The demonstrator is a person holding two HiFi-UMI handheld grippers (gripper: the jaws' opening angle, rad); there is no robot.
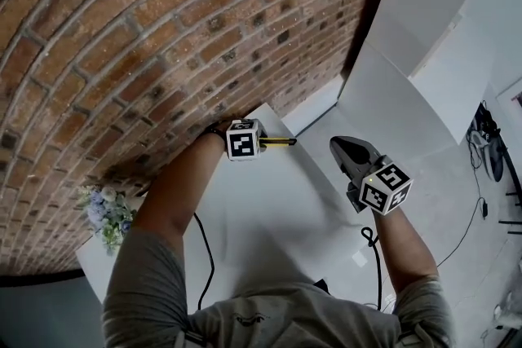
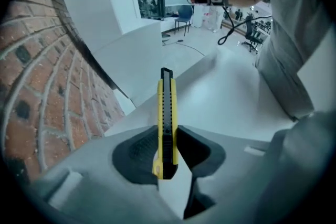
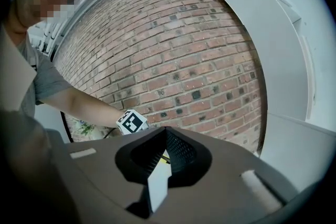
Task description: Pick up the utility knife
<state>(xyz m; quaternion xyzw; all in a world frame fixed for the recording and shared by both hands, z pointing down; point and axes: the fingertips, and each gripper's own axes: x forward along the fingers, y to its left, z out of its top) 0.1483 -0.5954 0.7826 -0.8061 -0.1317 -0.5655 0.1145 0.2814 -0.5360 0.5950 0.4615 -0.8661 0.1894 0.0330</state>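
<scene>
The utility knife [image 2: 166, 128] is yellow with a black slider. It stands upright between the pads of my left gripper [image 2: 167, 157], which is shut on its lower half, and its tip points away over the white table [image 2: 231, 97]. In the head view the knife [image 1: 279, 142] juts to the right from under the left gripper's marker cube [image 1: 243, 138], near the table's far edge. My right gripper [image 1: 344, 149] hovers to the right over the table, its jaws shut with nothing between them. From the right gripper view the left gripper's cube [image 3: 131, 122] shows against the bricks.
A red brick wall [image 1: 122, 28] runs along the table's far side. A bunch of flowers [image 1: 106, 214] lies at the table's left end. Black cables [image 1: 205, 253] trail over the table's near part. White panels [image 1: 424, 37] and open floor lie to the right.
</scene>
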